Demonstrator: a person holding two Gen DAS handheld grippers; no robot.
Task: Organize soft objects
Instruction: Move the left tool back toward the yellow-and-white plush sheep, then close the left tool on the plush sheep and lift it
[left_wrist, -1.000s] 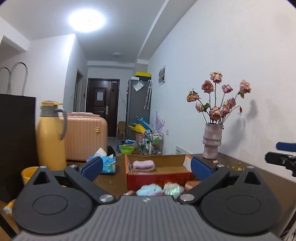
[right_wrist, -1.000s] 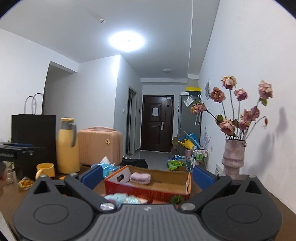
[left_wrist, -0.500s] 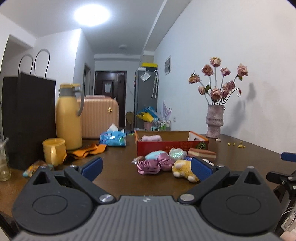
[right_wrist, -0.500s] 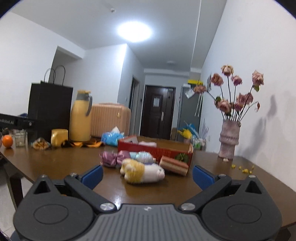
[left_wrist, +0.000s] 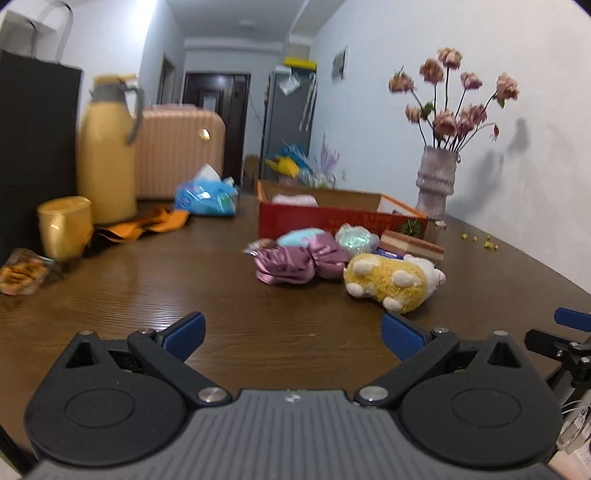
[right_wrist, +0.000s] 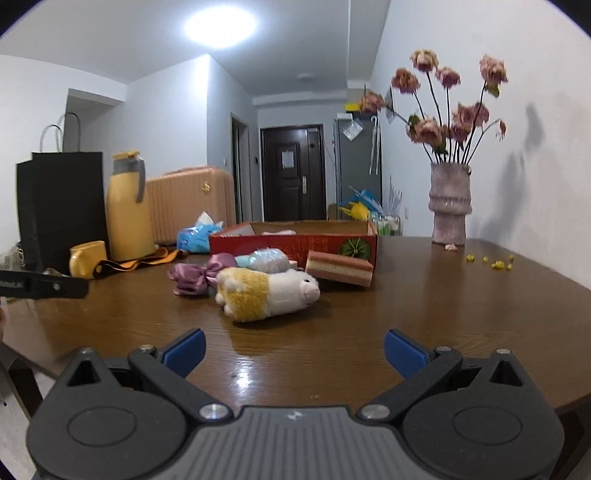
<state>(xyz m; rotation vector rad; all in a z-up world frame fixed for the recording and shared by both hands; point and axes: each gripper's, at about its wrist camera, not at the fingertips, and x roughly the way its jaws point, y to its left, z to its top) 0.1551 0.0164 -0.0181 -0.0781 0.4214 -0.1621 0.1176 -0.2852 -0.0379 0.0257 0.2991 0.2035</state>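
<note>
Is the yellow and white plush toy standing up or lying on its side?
Lying on its side: the plush toy rests lengthwise on the table, feet pointing sideways.

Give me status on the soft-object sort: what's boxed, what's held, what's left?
Done: one pink soft item lies in the red box. In hand: nothing; left gripper and right gripper are open and empty. Left on the table: plush toy, purple bow, striped sponge, two pale bundles behind them.

White walls (right_wrist: 461, 44) and a round ceiling light (right_wrist: 220, 23) frame a hallway. It ends at a dark door (right_wrist: 291, 173). The brown wooden worktop (right_wrist: 424, 306) fills the foreground.
</note>
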